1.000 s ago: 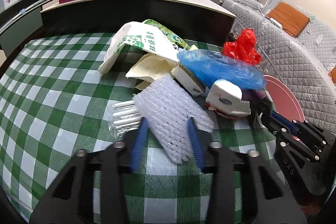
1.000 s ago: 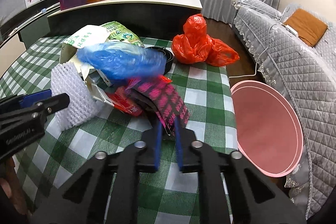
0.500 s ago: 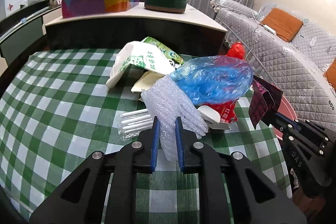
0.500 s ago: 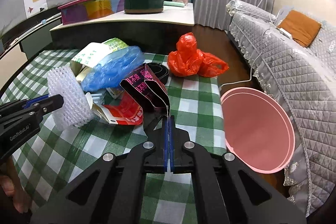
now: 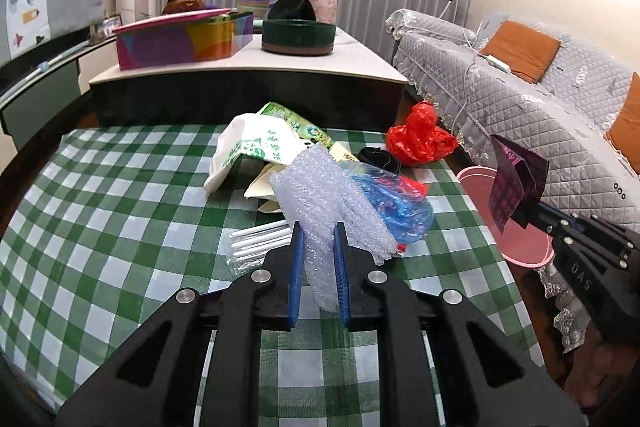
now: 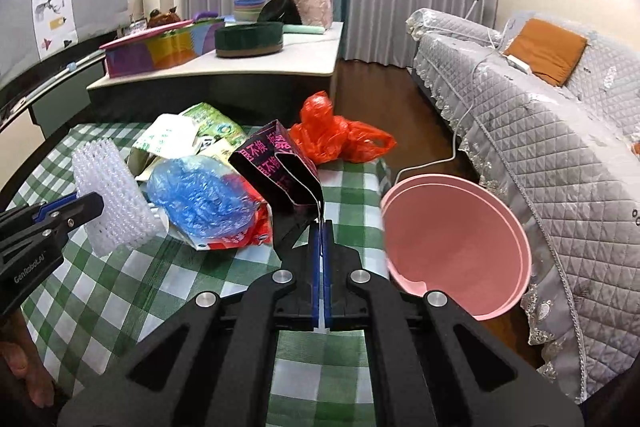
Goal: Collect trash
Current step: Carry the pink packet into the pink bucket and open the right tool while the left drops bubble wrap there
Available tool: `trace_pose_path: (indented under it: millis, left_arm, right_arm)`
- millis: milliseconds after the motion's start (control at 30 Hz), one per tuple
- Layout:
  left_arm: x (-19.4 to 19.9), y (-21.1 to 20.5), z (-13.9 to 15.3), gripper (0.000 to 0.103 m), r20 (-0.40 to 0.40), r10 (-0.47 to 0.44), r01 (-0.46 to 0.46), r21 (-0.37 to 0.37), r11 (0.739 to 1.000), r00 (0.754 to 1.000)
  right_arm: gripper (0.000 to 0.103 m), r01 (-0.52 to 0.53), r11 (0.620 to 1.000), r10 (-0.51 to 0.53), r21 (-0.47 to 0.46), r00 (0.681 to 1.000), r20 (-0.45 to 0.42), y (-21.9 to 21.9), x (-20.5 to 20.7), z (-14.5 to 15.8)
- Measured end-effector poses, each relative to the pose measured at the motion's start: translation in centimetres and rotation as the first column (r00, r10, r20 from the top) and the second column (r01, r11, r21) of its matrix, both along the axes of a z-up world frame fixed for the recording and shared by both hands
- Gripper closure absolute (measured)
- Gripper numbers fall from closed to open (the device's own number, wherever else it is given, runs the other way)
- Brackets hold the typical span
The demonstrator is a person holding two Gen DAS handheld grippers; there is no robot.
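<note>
**Two pieces lifted, none binned yet**

The left gripper (image 5: 317, 267) has its jaws clamped on a sheet of bubble wrap (image 5: 332, 203), raised off the checked surface (image 5: 100, 227). The right gripper (image 6: 321, 267) pinches a black-and-pink carton (image 6: 280, 167) by its edge, jaws fully closed. The pink basin (image 6: 452, 239), at three o'clock from the pile, looks empty. A blue bag (image 6: 200, 199), red bag (image 6: 336, 139), straws (image 5: 256, 243) and wrappers remain.
</note>
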State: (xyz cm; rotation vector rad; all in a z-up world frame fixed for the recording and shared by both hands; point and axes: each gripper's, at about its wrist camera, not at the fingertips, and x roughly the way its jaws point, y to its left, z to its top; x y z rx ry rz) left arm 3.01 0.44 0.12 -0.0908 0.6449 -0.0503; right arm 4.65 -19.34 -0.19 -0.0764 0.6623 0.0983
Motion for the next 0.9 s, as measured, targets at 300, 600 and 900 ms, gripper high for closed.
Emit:
trace_pose_path:
  millis: [300, 600, 900]
  left_arm:
    - [-0.5, -2.1, 1.9, 0.089, 0.036, -0.055, 0.054, 0.020, 0.998, 0.998]
    - [0.5, -6.7, 4.8, 0.089, 0.089, -0.153, 0.152, 0.014, 0.988, 0.984]
    - [3.1, -11.0, 6.1, 0.089, 0.106, -0.214, 0.215, 0.003, 0.977, 0.971]
  right_arm:
    - [0.102, 0.079, 0.996, -0.081, 0.046, 0.996, 0.043, -3.6, -0.7, 2.6]
    - [0.102, 0.149, 0.985, -0.155, 0.087, 0.985, 0.073, -8.5, -0.9, 6.6]
    - [0.102, 0.199, 0.978, -0.205, 0.063, 0.971, 0.124, -13.7, 0.9, 9.3]
